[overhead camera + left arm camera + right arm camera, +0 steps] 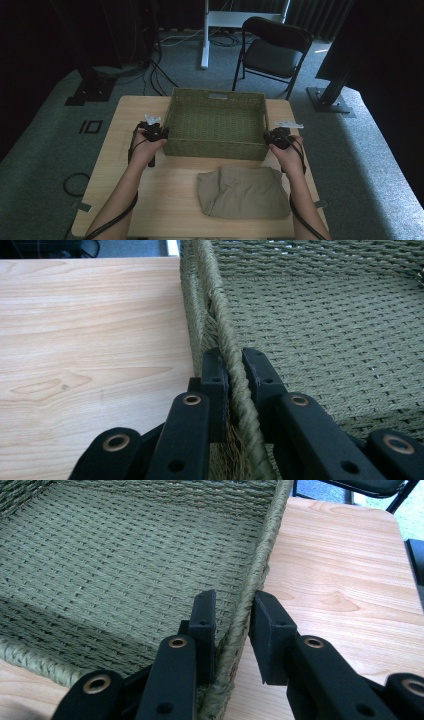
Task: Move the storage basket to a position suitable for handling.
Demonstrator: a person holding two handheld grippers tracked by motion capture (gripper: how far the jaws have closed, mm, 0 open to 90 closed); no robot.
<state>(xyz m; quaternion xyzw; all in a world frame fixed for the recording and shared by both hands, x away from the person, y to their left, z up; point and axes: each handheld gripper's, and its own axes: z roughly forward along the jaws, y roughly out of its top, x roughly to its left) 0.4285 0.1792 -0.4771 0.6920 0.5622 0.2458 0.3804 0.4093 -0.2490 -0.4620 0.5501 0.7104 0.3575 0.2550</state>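
The person's forearms are reaching in from the near edge of the table (165, 200), a cable trailing along each. Between them, at the near edge, a folded beige garment (245, 192) is lying flat, touching nothing and held by neither gripper.

Just beyond it the green woven basket (215, 147) is sitting mid-table, open side up, with nothing showing inside. The left gripper (159, 132) is pinching the basket's left rim. In the left gripper view its jaws are standing narrow, and the left gripper (235, 357) is pressing the braided rim from both sides. The right gripper (272, 136) is straddling the right rim. In the right gripper view its jaws are also narrow, and the right gripper (235, 602) is closing on the rim. The inner pad is lying against the weave and the outer one is at most a sliver off, so this grip is looking a little less firm.

The basket is looking secured at both ends and ready to be shifted or lifted. Placing it, and presumably packing the garment, is looking left to do. The garment is lying just near of the basket, so dragging the basket nearward would be running into it.

Beyond the table, a black folding chair (272, 52) is standing at the far right, with floor cables (165, 75) and a white desk leg (205, 35) farther back.
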